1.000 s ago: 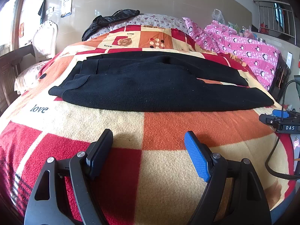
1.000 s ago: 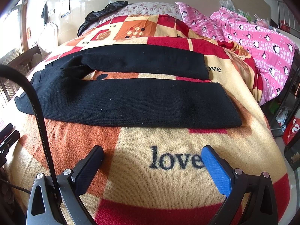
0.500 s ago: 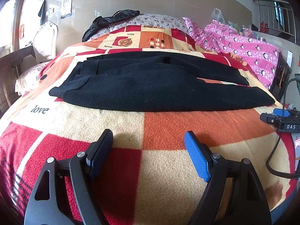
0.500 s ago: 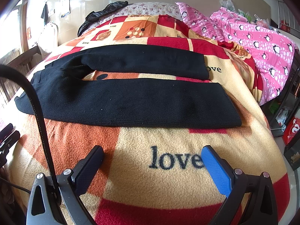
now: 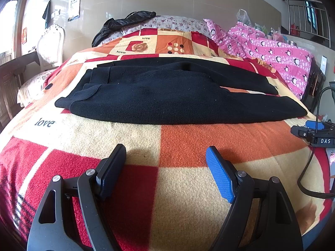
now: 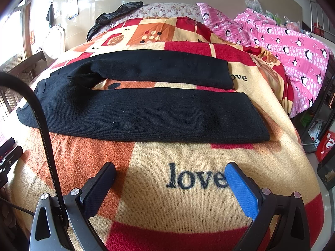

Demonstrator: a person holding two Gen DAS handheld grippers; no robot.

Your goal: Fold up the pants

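Note:
Black knit pants (image 5: pixel 167 100) lie flat across a bed with a red, orange and cream checked blanket (image 5: pixel 188 142). The waist is at the left and the two legs (image 6: pixel 150 113) run to the right, slightly apart. My left gripper (image 5: pixel 165 156) is open and empty, above the blanket in front of the waist end. My right gripper (image 6: pixel 170 169) is open and empty, above the blanket in front of the near leg's hem end. The right gripper also shows at the right edge of the left wrist view (image 5: pixel 314 133).
A pink penguin quilt (image 6: pixel 289 48) is heaped along the bed's right side. A black jacket (image 5: pixel 123 23) lies on the floral pillow at the head. A white chair (image 5: pixel 50 48) stands at the left. Boxes and a shelf (image 6: pixel 322 142) stand right of the bed.

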